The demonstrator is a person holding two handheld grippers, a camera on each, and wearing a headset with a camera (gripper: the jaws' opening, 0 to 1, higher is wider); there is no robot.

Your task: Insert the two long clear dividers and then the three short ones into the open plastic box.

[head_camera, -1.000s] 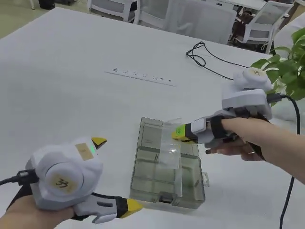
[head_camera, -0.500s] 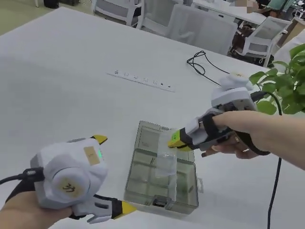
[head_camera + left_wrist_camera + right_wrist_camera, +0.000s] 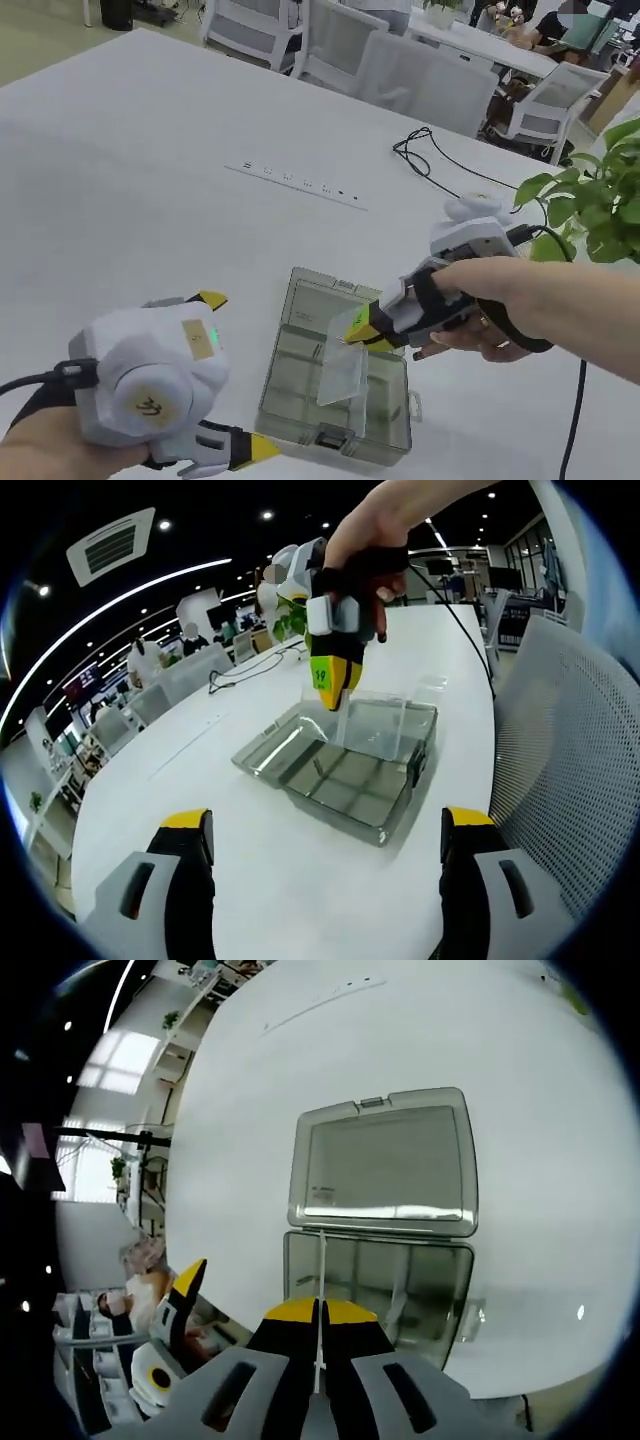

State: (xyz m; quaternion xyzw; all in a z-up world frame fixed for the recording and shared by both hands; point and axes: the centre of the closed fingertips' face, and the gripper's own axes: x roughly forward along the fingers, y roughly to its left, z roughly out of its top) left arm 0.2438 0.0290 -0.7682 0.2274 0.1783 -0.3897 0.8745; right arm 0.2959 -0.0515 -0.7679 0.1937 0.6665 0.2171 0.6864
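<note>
The open smoky plastic box (image 3: 300, 345) lies on the white table in front of me, its lid (image 3: 385, 1160) flat behind the base (image 3: 420, 1285). Partition lines show inside the base. My right gripper (image 3: 360, 328) is shut on the top edge of a clear divider (image 3: 340, 378), which hangs tilted over the middle of the base. In the right gripper view the divider (image 3: 322, 1260) is a thin edge-on line between the shut jaws of that gripper (image 3: 320, 1312). My left gripper (image 3: 236, 372) stands open near the box's front left corner, holding nothing. In the left gripper view the open left gripper (image 3: 325, 825) faces the box (image 3: 300, 755) and the right gripper (image 3: 335, 685).
A white power strip (image 3: 300, 185) lies further back on the table. A black cable (image 3: 430, 150) loops at the back right beside a green plant (image 3: 595, 205). Mesh chairs (image 3: 420, 70) stand beyond the far edge. A chair back (image 3: 570, 740) is close beside the table.
The right gripper has moved left and down with the divider, which now hangs tilted lower over the box. The head camera has also shifted. The left gripper stays open in place.
</note>
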